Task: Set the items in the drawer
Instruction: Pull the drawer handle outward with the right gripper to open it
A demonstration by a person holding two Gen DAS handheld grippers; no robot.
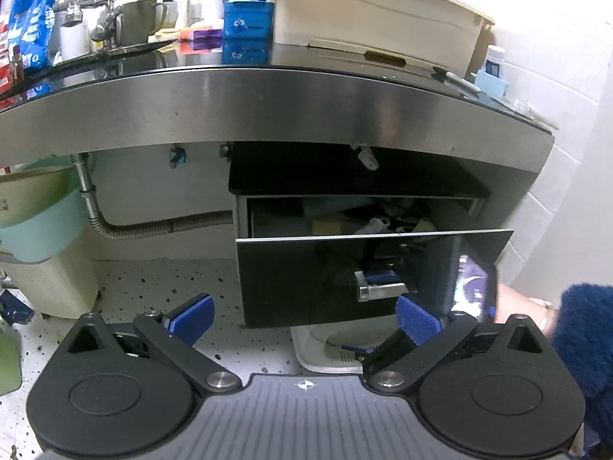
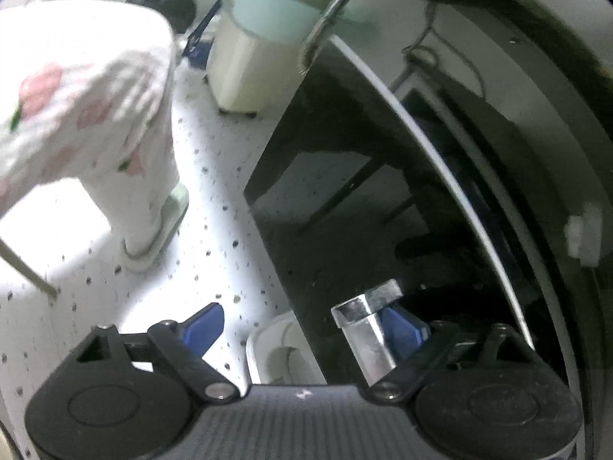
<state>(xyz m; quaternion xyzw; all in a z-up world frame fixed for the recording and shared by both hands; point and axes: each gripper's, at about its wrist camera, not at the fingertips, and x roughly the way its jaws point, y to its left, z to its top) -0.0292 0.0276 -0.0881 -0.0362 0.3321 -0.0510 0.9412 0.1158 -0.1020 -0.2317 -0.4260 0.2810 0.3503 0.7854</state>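
A glossy black drawer [image 1: 306,280] under a steel vanity counter stands pulled open, with several jumbled items [image 1: 375,218] inside. Its chrome handle [image 1: 379,287] sits on the front panel. My left gripper [image 1: 304,316] is open and empty, low in front of the drawer. My right gripper [image 2: 306,327] is open, its right finger [image 2: 402,329] hooked behind the chrome handle [image 2: 367,326] and the left finger [image 2: 203,326] over the floor. In the left wrist view that blue finger [image 1: 379,278] shows behind the handle. The drawer front [image 2: 345,211] fills the right wrist view.
The countertop [image 1: 268,96] carries a cream storage box [image 1: 367,19], a blue container [image 1: 247,23], a tap [image 1: 95,11] and bottles. A mint and cream bin [image 1: 42,237] stands left on the speckled floor, a white object [image 1: 325,349] below the drawer. The person's leg [image 2: 95,115] is nearby.
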